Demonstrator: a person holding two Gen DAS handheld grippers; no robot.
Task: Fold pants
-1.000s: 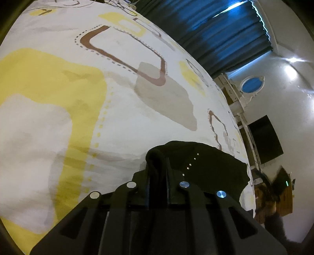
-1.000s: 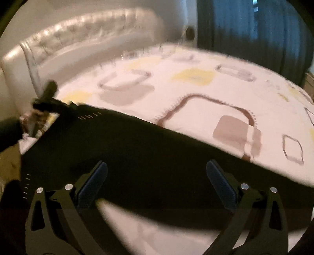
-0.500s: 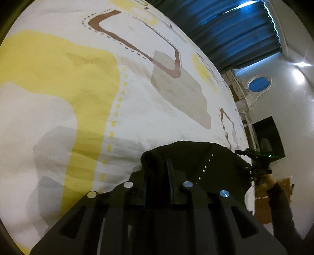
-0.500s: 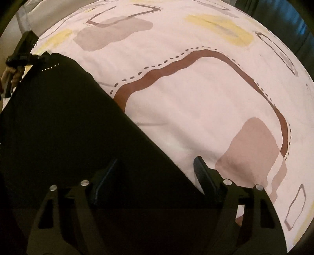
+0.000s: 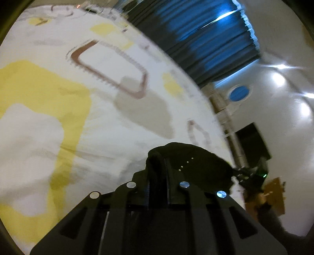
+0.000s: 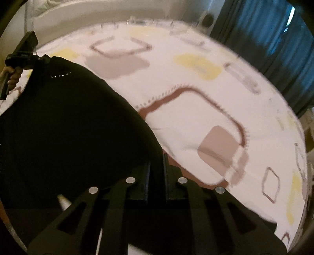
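The black pants (image 6: 68, 125) hang stretched between my two grippers over the bed. My right gripper (image 6: 156, 162) is shut on the pants' near edge; the cloth spreads away to the left. My left gripper (image 5: 157, 166) is shut on a bunched corner of the pants (image 5: 188, 157), which carries a short row of small white dots. In the right wrist view the left gripper (image 6: 23, 56) shows at the far left, held by a hand, at the pants' far corner. In the left wrist view the right gripper (image 5: 253, 176) shows at the right, at the other end of the cloth.
The bed (image 5: 58, 117) has a white cover with yellow, brown and grey shapes. A padded headboard (image 6: 98, 17) runs along its far side. Dark blue curtains (image 6: 274, 39) hang at the right, also in the left wrist view (image 5: 206, 39). A shelf and dark screen (image 5: 253, 139) stand by the wall.
My right gripper has closed on the pants' edge; it was open before. Both grippers have lifted, and the pants now rise off the bed between them.
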